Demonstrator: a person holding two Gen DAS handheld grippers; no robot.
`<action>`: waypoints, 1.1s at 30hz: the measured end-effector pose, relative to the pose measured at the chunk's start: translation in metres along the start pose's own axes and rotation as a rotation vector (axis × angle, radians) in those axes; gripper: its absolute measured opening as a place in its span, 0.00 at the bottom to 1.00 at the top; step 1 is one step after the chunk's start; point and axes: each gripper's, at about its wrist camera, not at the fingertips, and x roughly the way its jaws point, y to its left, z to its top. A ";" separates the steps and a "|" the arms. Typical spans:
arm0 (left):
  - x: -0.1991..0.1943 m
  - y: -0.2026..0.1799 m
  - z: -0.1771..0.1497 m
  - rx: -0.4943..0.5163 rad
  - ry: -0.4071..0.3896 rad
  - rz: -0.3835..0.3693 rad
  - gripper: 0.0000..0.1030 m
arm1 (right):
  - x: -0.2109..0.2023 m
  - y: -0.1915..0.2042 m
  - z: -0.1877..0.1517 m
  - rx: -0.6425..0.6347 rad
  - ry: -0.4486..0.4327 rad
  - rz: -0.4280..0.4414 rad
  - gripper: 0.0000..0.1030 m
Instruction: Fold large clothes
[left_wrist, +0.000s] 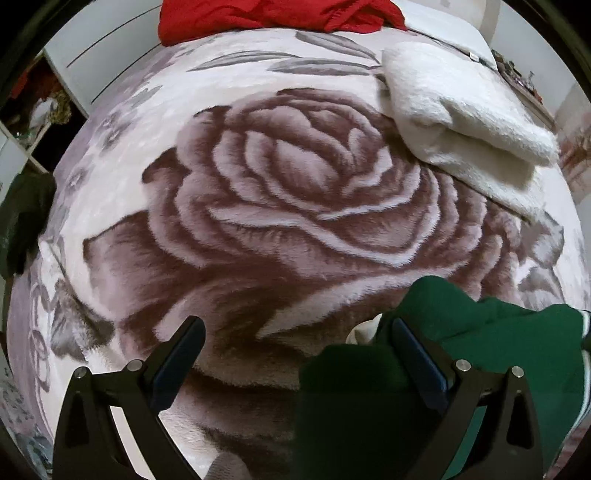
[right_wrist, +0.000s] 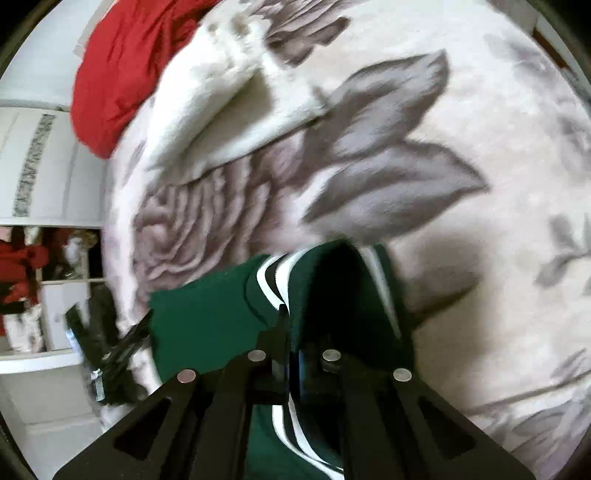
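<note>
A dark green garment (left_wrist: 498, 339) with white stripes lies bunched on the rose-patterned blanket (left_wrist: 295, 177) at the lower right of the left wrist view. My left gripper (left_wrist: 295, 332) stands open, its fingers wide apart. The green cloth wraps around its right finger (left_wrist: 413, 354) and spills into the gap, with no pad pressing on it. In the right wrist view my right gripper (right_wrist: 290, 325) is shut on a fold of the green garment (right_wrist: 199, 321), near its striped trim (right_wrist: 269, 284). The cloth rises in a ridge just ahead of the fingertips.
A folded white fluffy blanket (left_wrist: 461, 110) lies at the far right of the bed. A red cloth (left_wrist: 277, 14) is heaped at the far edge. White cupboards (left_wrist: 85, 55) and shelves (right_wrist: 55, 288) stand beyond the bed's left side.
</note>
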 end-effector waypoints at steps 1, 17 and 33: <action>0.001 -0.003 0.000 0.019 0.002 0.025 1.00 | 0.012 -0.002 -0.001 0.003 0.041 -0.012 0.02; -0.012 0.004 -0.010 0.005 -0.001 0.058 1.00 | 0.021 -0.093 -0.135 0.143 0.372 0.147 0.61; -0.022 -0.024 -0.017 0.123 -0.038 0.103 1.00 | 0.031 -0.127 -0.168 0.229 0.270 0.031 0.08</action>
